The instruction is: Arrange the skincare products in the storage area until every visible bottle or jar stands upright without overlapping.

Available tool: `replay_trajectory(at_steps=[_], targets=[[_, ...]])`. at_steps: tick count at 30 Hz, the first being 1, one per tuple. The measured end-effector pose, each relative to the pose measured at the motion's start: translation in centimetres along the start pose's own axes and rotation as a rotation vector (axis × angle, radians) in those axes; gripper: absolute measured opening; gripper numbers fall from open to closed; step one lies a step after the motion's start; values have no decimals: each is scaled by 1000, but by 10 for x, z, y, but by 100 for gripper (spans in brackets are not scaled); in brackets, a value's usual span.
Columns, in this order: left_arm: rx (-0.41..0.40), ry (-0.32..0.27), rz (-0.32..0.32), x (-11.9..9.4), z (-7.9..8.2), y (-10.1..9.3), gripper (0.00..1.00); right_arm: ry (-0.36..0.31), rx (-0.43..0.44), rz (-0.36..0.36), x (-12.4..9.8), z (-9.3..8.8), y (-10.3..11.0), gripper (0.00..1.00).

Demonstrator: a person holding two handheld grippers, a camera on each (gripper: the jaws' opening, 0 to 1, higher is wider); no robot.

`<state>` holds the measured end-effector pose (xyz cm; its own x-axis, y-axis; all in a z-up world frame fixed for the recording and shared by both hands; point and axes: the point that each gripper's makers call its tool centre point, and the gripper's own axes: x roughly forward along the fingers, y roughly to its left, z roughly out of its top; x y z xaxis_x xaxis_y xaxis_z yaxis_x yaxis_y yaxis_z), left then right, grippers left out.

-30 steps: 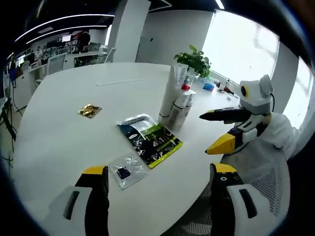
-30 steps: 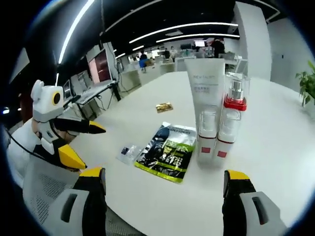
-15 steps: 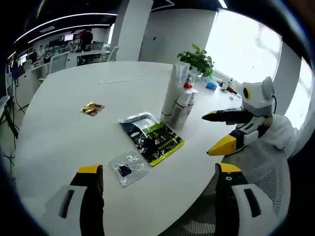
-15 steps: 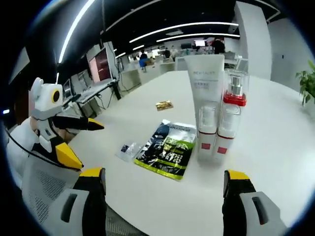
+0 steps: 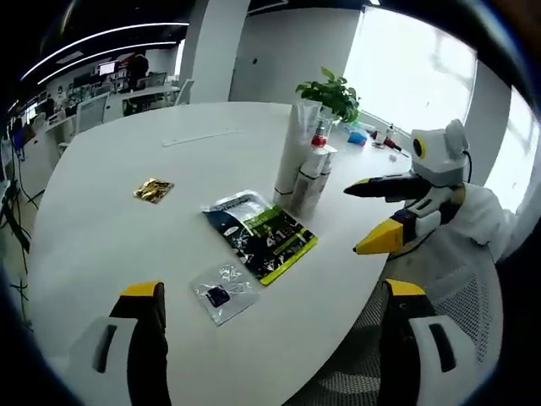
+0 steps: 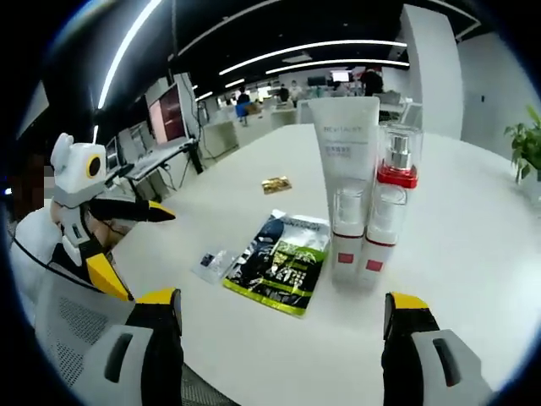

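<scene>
Left gripper [image 5: 269, 292] and right gripper [image 6: 282, 303]: jaws spread, holding nothing, both off table [image 6: 473, 228] edge. White tube [image 6: 345, 156] and two red-banded bottles [image 6: 376, 224] upright, tight cluster mid-table. Dark-green sachet [image 5: 259, 236] flat beside cluster; small clear packet [image 5: 220, 292] nearer edge; gold wrapper [image 5: 153, 189] well apart.

Bare table [image 5: 127, 237] left of sachet [image 5: 259, 236]; bottles [image 6: 363, 228] block far side, tube [image 6: 345, 144] behind.
</scene>
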<state>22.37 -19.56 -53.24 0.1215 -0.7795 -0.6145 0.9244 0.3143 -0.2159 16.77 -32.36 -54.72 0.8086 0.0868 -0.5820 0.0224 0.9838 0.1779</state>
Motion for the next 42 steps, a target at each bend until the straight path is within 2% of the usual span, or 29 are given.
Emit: replay_trajectory(at_steps=[10, 20, 30, 42], targets=[[14, 19, -28, 8, 6, 6, 96, 10, 18, -15, 0, -3, -5, 100], [46, 36, -28, 15, 13, 16, 95, 30, 21, -21, 2, -7, -8, 100], [70, 61, -34, 24, 20, 34, 93, 37, 18, -29, 4, -9, -11, 100], [101, 57, -8, 46, 38, 68, 86, 54, 32, -42, 6, -13, -17, 100]])
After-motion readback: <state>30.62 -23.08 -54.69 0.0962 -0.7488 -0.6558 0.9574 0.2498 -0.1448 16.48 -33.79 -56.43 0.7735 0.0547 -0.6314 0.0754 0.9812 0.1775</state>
